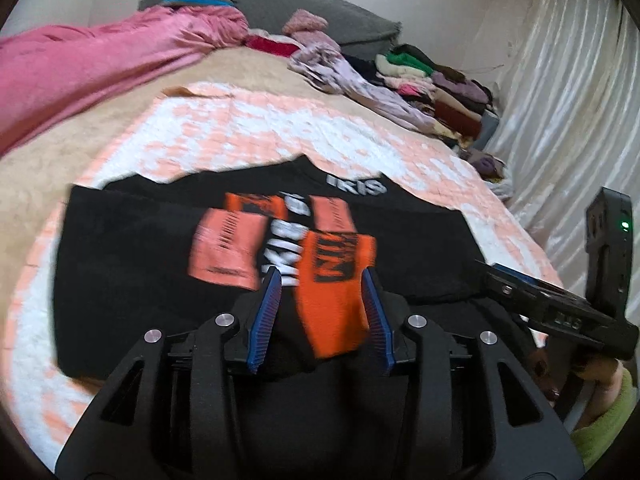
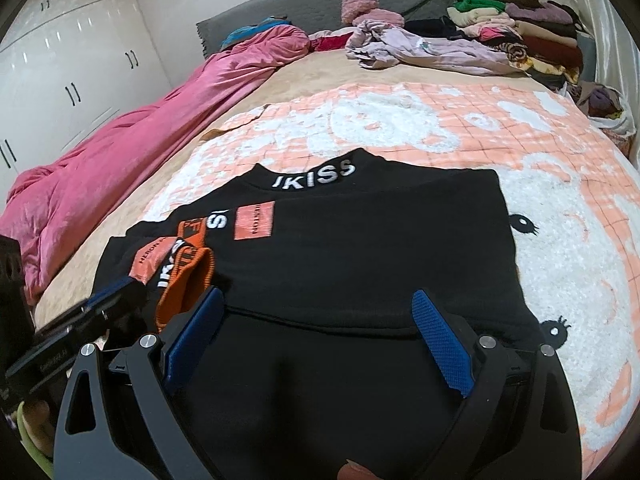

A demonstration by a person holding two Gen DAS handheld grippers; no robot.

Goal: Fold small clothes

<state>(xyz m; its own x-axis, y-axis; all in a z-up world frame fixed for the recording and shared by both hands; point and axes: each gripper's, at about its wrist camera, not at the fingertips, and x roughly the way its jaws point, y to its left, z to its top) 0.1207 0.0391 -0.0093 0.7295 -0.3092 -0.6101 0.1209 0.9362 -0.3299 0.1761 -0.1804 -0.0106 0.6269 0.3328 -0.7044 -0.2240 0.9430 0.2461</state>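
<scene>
The black top (image 2: pixel 360 248) lies flat on the peach blanket (image 2: pixel 520 128), collar at the far end and its near hem folded up under both grippers. The left gripper (image 1: pixel 320 280) has its jaws partly apart over the orange sleeve band (image 1: pixel 332 292), which sits between the blue pads without being pressed by them. To its right, the right gripper (image 2: pixel 320 300) stands wide open, straddling the folded near edge and gripping nothing. Judging from this, a sleeve or side fold has been laid onto the body and the left gripper is letting it go, so the task looks partway done. The next move would call for clearing the left jaws off the band without dragging it, then taking the near folded edge with both grippers and carrying it away toward the collar, keeping the edge level so the layers stay square. A pile of clothes (image 2: pixel 520 32) waits far ahead.
</scene>
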